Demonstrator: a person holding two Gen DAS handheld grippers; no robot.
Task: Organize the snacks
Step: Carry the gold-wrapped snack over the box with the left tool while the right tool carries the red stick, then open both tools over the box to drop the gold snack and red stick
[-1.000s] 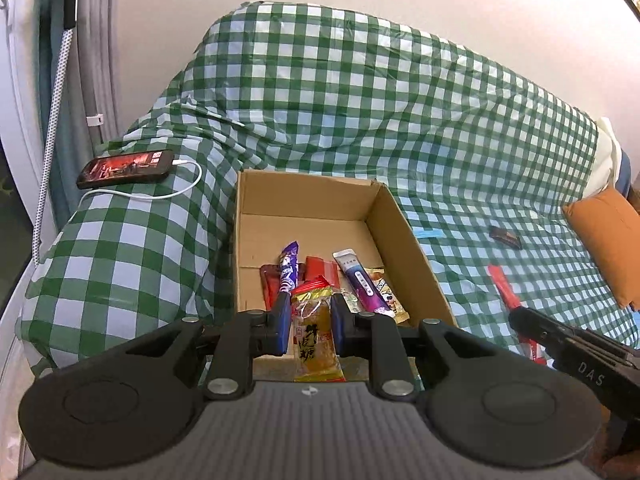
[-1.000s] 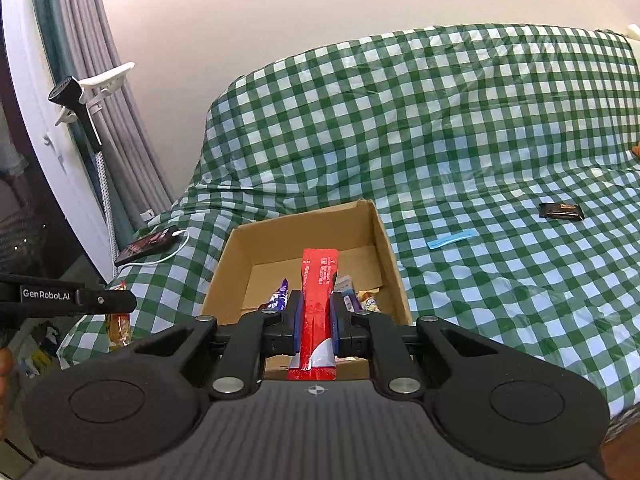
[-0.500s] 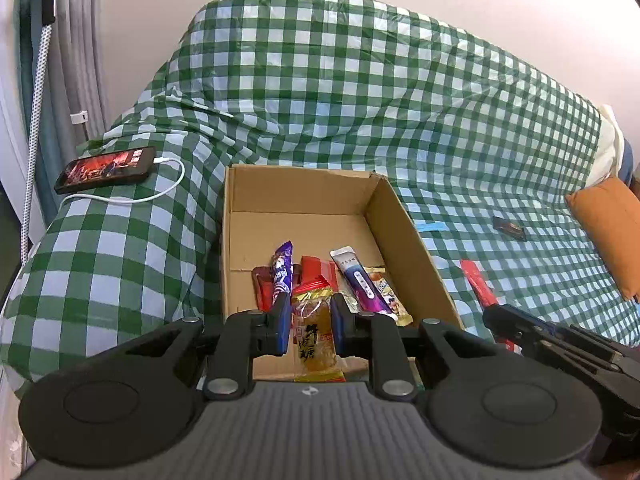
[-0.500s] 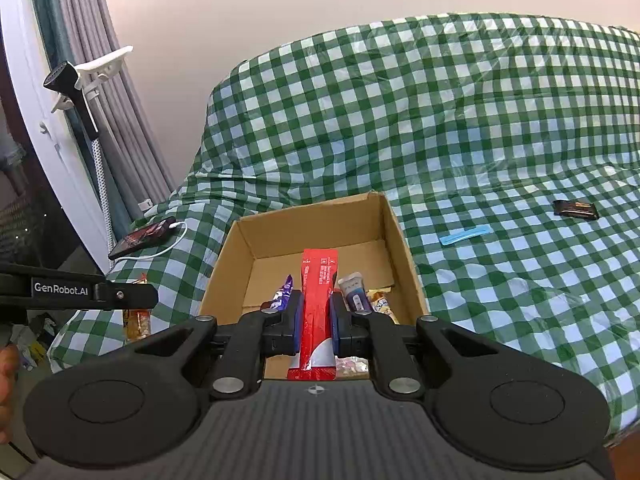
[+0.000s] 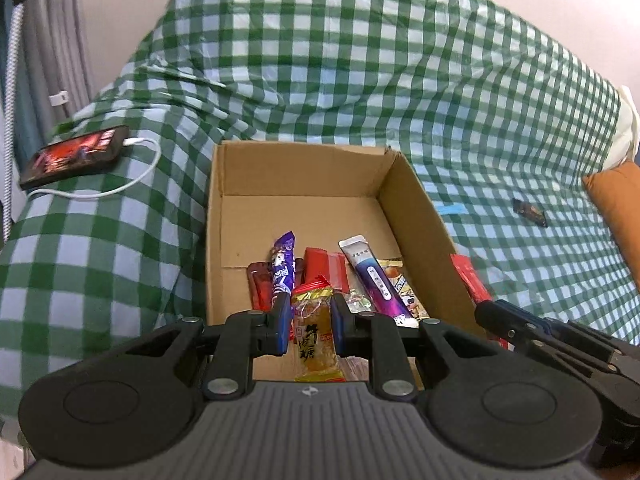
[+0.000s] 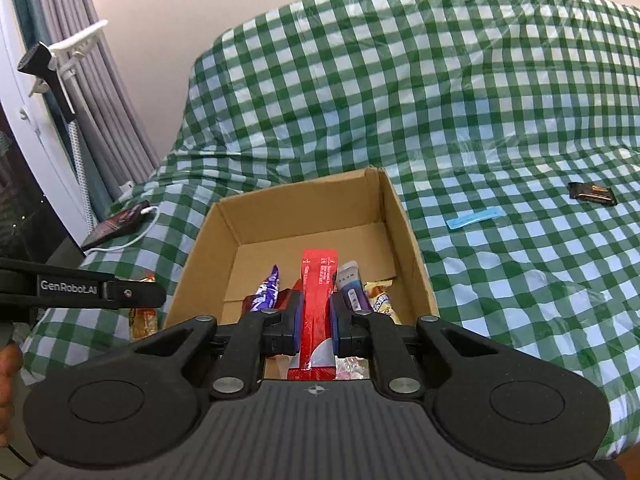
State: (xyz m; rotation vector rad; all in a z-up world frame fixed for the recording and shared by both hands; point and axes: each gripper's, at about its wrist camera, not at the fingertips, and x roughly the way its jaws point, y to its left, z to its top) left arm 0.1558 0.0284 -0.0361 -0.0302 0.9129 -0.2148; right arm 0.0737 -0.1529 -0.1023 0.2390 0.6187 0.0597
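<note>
On the far left of the checked cover, a phone (image 5: 74,156) lies charging on its white cable (image 5: 120,184), well apart from your work. Next comes the cardboard box (image 5: 296,172), already holding a purple bar (image 5: 282,268), red packets (image 5: 326,270) and a purple-and-white tube (image 5: 374,280). Your left gripper (image 5: 311,322) pinches a yellow snack packet (image 5: 316,340) over the box's near edge; your right gripper (image 6: 316,324) pinches a long red packet (image 6: 319,304) over the same edge. Let go too early and either packet could slide down the near wall and land outside. The two grippers sit close together, so they might knock each other as you lower them. Further right, a blue strip (image 6: 474,217) and a dark packet (image 6: 592,193) lie on the cover, not yet collected.
</note>
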